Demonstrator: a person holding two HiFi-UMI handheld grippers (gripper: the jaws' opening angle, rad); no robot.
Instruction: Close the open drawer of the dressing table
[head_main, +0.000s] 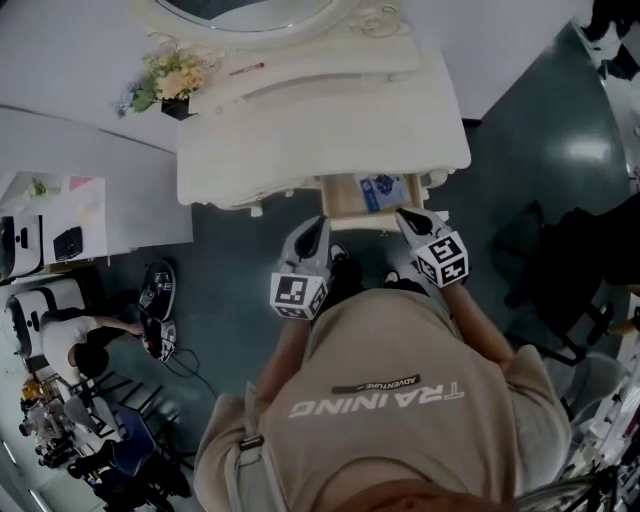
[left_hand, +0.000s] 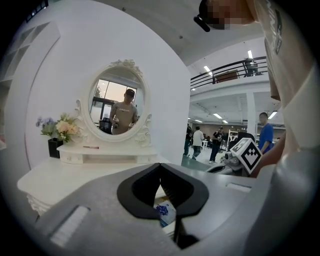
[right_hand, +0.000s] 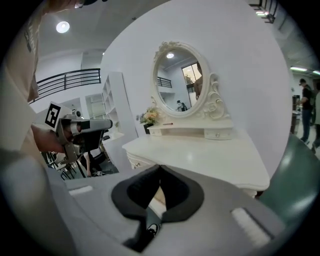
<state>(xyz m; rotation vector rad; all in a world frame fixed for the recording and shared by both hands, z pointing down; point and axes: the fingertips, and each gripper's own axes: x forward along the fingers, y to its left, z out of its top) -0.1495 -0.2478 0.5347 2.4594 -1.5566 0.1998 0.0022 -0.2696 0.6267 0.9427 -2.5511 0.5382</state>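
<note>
Head view is showing the pale wooden drawer (head_main: 342, 200) standing open at the front of the white carved dressing desk (head_main: 300, 140). The left claw (head_main: 318, 228) and right claw (head_main: 408, 216) are hovering near that desk's front, both pinched together and empty. I am judging this the approach step; next needs a level push deskward.

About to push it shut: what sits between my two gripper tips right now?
Head view: the front edge of the open drawer spans the gap between the left gripper and right gripper; a blue-printed item lies inside, behind it.
</note>
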